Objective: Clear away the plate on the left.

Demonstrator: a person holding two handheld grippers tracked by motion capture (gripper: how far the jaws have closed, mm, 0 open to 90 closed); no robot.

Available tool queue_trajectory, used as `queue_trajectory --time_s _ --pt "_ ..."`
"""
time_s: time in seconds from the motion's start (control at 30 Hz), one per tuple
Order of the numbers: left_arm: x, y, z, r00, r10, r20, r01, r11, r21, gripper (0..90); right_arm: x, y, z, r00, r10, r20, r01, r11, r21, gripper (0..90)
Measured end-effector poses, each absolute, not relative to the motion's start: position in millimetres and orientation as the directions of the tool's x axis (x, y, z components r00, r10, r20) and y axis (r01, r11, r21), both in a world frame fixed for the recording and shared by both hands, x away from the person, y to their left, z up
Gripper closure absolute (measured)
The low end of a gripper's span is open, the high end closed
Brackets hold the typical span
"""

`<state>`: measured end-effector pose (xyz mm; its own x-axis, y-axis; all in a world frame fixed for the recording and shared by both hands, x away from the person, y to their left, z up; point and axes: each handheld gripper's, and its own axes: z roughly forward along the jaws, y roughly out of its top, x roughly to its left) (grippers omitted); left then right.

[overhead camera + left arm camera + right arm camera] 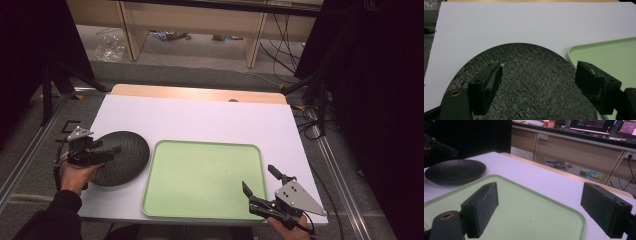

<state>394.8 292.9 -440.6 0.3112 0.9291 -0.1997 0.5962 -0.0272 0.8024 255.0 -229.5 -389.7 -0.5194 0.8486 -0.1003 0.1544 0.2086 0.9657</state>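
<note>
A black, rough-textured round plate (125,155) lies on the white table (210,120) at the left, beside an empty light green tray (202,177). My left gripper (112,150) hovers over the plate's left part, open, nothing between its fingers. In the left gripper view the open gripper (540,75) spans the plate (531,60), with the tray's corner (609,52) at the right. My right gripper (259,178) stands open over the tray's near right corner. The right gripper view has the open gripper (541,195) above the tray (524,220), the plate (455,171) farther off.
A wooden strip (200,93) borders the table's far edge. Beyond it stand wooden furniture legs (132,30) and loose cables (285,55) on the floor. Black curtains flank both sides. White table surface lies behind the tray and plate.
</note>
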Motion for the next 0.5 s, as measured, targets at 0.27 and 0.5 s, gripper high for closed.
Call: queue_trajectory --time_s 0.27,0.5 --pt "405 315 -450 0.310 0.916 -0.255 0.656 -0.012 0.755 20.8 254 -226 -390 -0.535 0.839 -0.100 0.152 0.213 0.965 15.3" --pt "410 336 -452 0.298 0.907 -0.299 0.682 0.017 0.732 22.0 254 -227 -390 -0.535 0.838 -0.106 0.159 0.223 0.962 15.3"
